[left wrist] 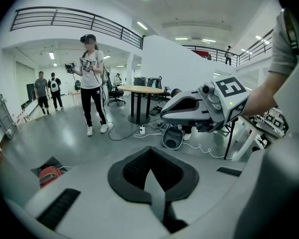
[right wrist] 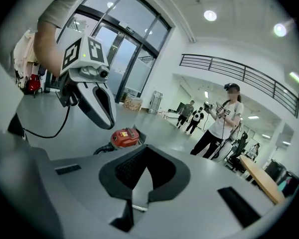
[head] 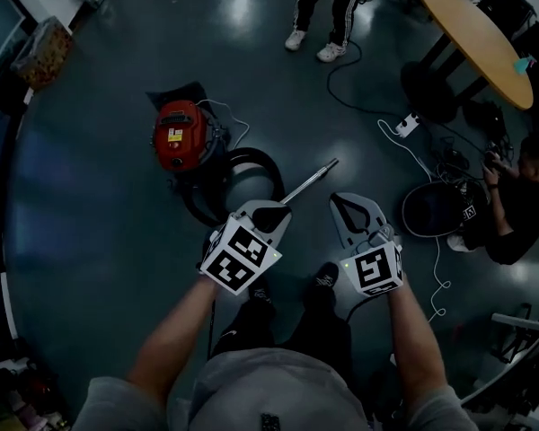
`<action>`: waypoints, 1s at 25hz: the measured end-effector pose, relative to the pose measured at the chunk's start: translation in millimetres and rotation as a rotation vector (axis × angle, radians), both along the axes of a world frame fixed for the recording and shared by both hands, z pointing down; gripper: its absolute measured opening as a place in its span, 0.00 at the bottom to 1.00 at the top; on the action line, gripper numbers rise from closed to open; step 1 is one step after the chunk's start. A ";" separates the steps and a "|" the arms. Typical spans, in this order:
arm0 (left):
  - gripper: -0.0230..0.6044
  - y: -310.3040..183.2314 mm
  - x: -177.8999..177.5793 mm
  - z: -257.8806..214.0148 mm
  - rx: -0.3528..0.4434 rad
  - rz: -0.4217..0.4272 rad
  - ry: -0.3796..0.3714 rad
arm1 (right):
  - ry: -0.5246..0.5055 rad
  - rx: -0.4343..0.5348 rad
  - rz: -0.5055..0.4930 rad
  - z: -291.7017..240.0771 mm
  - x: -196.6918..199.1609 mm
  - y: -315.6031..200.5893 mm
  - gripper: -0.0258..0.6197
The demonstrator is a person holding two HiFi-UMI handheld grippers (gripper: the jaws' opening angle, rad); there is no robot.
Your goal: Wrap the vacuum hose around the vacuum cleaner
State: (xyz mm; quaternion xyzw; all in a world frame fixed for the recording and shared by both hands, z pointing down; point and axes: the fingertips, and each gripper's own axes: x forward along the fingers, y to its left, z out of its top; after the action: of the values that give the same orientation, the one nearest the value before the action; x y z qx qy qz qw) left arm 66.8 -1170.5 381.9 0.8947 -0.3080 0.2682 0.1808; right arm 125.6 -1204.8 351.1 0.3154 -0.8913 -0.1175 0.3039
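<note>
Both jaws are shut on nothing, with our left gripper and right gripper well above the floor. The black ribbed vacuum hose lies looped beside the red canister vacuum cleaner, its metal wand sticking out. We judge the wrapping loose, not finished.

— Is any writing being shown that can be read?

— None is being made out. A pale label is being carried on the red vacuum cleaner, at around ten o'clock from the left gripper, but its print is being lost to blur.

— And the cubes?

— Only black-and-white square patterns are being displayed on the marker cube of that gripper and on the marker cube of the right gripper. No letters or numbers are being formed. A small white mark is being shown on the dark shoe, at seven o'clock from the right gripper, too small to read.
</note>
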 end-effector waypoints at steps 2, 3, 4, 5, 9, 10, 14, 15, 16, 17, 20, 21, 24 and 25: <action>0.05 4.7 -0.8 -20.7 0.008 -0.005 0.023 | -0.032 0.004 0.034 -16.3 4.6 10.7 0.05; 0.05 7.6 -0.8 -29.0 0.011 -0.006 0.031 | -0.058 -0.007 0.062 -21.8 8.0 16.0 0.04; 0.05 9.6 -0.7 -36.5 0.016 -0.006 0.037 | -0.083 -0.019 0.091 -26.7 11.7 19.3 0.04; 0.05 10.1 -0.6 -43.8 0.024 -0.005 0.042 | -0.102 -0.024 0.118 -32.3 15.4 19.9 0.04; 0.05 9.9 -1.4 -72.4 0.067 -0.006 0.059 | -0.158 0.011 0.194 -66.8 29.6 8.3 0.04; 0.05 11.8 -1.1 -79.7 0.075 -0.003 0.065 | -0.169 0.027 0.206 -76.7 32.6 5.2 0.04; 0.05 13.4 -4.1 -103.0 0.115 0.002 0.074 | -0.194 0.083 0.226 -102.6 37.0 -3.2 0.04; 0.05 12.9 -5.6 -106.9 0.122 0.001 0.073 | -0.196 0.087 0.230 -104.7 37.5 -3.4 0.04; 0.05 12.0 -6.9 -110.1 0.127 -0.001 0.071 | -0.198 0.089 0.235 -106.0 37.8 -3.1 0.04; 0.05 10.6 -8.3 -112.9 0.131 -0.005 0.069 | -0.201 0.089 0.238 -107.1 37.7 -2.9 0.04; 0.05 2.0 -13.0 -121.4 0.150 -0.024 0.059 | -0.242 0.086 0.250 -112.4 30.4 -4.6 0.04; 0.05 -0.5 -14.8 -124.1 0.154 -0.031 0.056 | -0.275 0.076 0.257 -114.3 25.1 -4.1 0.04; 0.05 -4.3 -18.2 -135.3 0.172 -0.049 0.064 | -0.404 0.032 0.282 -124.0 6.0 1.5 0.04; 0.05 -5.6 -19.6 -139.7 0.181 -0.060 0.071 | -0.445 0.019 0.286 -128.6 -0.4 3.5 0.04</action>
State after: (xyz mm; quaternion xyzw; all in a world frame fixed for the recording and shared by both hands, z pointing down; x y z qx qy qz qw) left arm 47.2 -1176.1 242.2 0.9067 -0.3508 0.2022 0.1180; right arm 125.2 -1201.3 222.6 0.4590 -0.8814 -0.0094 0.1109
